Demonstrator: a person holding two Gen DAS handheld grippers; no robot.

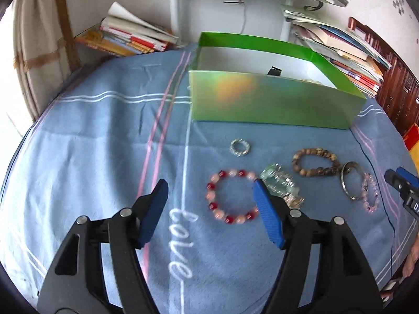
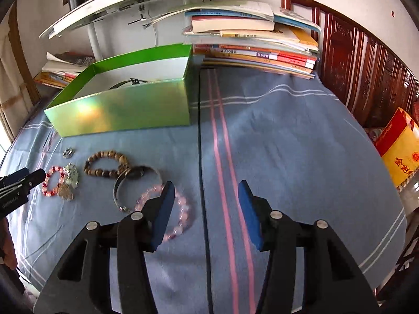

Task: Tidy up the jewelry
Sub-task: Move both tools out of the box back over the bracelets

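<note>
An open green box (image 1: 272, 102) stands on the blue cloth, also in the right wrist view (image 2: 125, 110), with a dark item (image 2: 131, 81) inside. In front lie a red and pink bead bracelet (image 1: 231, 196), a small silver ring (image 1: 240, 147), a clear green piece (image 1: 281, 183), a brown bead bracelet (image 1: 315, 162), a metal bangle (image 1: 351, 183) and a pale pink bead bracelet (image 2: 167, 212). My left gripper (image 1: 210, 188) is open and empty, its right finger beside the red bracelet. My right gripper (image 2: 207, 191) is open and empty, its left finger over the pink bracelet.
Stacks of books stand behind the box at the left (image 1: 131, 39) and the right (image 2: 256, 49). A white stand (image 1: 178, 5) rises at the back. A dark wooden cabinet (image 2: 366, 78) and a yellow and red bag (image 2: 400, 149) are at the right.
</note>
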